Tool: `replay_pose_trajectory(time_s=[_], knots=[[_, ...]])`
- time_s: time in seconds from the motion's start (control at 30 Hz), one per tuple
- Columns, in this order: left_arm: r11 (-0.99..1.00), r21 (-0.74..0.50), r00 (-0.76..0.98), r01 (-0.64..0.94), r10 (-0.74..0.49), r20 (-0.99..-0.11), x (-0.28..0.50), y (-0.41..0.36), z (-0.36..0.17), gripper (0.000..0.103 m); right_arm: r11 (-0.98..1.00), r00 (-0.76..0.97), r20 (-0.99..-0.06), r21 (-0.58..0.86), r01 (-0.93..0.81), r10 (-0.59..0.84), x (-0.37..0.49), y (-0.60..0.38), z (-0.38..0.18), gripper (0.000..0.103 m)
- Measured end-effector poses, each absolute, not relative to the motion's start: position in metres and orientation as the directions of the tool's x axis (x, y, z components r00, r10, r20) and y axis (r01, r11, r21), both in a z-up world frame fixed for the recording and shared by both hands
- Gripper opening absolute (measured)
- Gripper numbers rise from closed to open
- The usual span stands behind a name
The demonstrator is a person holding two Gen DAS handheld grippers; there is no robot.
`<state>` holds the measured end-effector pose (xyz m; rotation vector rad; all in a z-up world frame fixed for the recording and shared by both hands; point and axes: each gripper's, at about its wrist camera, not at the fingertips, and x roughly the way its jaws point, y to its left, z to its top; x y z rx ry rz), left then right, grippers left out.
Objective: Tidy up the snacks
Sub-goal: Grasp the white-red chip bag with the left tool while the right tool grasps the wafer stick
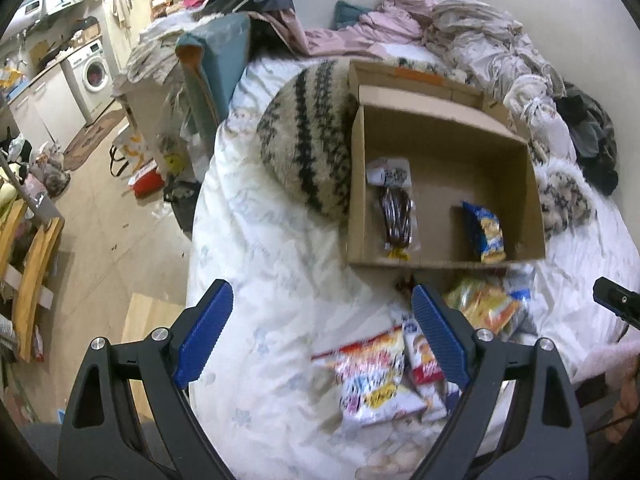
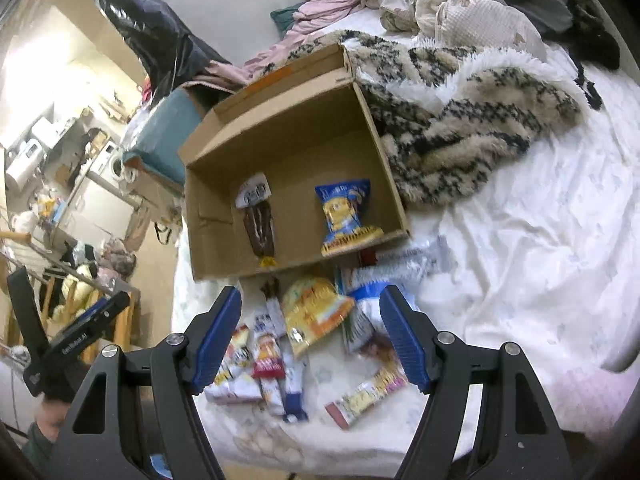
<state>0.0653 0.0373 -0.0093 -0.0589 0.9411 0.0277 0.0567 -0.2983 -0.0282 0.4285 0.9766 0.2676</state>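
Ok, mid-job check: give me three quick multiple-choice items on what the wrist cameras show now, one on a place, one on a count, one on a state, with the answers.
1. Where does the blue and yellow snack bag lie?
A. on the fuzzy blanket
B. inside the cardboard box
C. on the floor

2. How many snacks are in the cardboard box?
A. none
B. two
C. five

3. How does the right tool stand?
A. open and empty
B. shut on a snack
C. shut on the box flap

Answers:
1. B, the bag rests on the box floor, near its right wall.
2. B, only that bag and the dark chocolate snack lie in it; the other packets sit on the white sheet in front of the box.
3. A, its blue fingers stand apart above the loose packets, with nothing between them.
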Motion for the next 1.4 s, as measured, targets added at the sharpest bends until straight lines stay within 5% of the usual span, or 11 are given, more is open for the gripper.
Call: replay_pose_trajectory(time_s=[0.6, 0.87, 0.97, 1.03, 1.13, 1.4], knots=[[0.985, -0.138, 0.214, -0.105, -0.113, -0.97, 0.066, 0.009, -0.123, 0.089, 0.886, 0.463, -0.795, 0.462, 0.042, 0.392, 0.047, -0.305, -0.063, 0.075], [0.995, -0.063, 0.156, -0.081, -0.05, -0.987, 0.076, -0.011, -0.155, 0.089, 0.884, 0.449, -0.807, 0.461, 0.074, 0.383, 0.048, -0.313, -0.07, 0.075], [0.992, -0.083, 0.115, -0.097, -0.071, -0.991, 0.077, -0.009, -0.17, 0.082, 0.882, 0.446, -0.81, 0.463, 0.091, 0.38, 0.048, -0.316, -0.072, 0.075], [0.985, -0.127, 0.094, -0.117, -0.116, -0.989, 0.074, -0.007, -0.173, 0.059, 0.882, 0.443, -0.814, 0.46, 0.097, 0.376, 0.049, -0.316, -0.073, 0.075], [0.985, -0.145, 0.096, -0.092, -0.136, -0.986, 0.069, -0.011, -0.166, 0.042, 0.89, 0.42, -0.832, 0.443, 0.109, 0.363, 0.053, -0.316, -0.079, 0.075], [0.98, -0.183, 0.178, -0.074, -0.168, -0.97, 0.047, -0.01, -0.122, 0.034, 0.869, 0.194, -0.887, 0.454, 0.197, 0.42, 0.052, -0.306, -0.134, 0.074]])
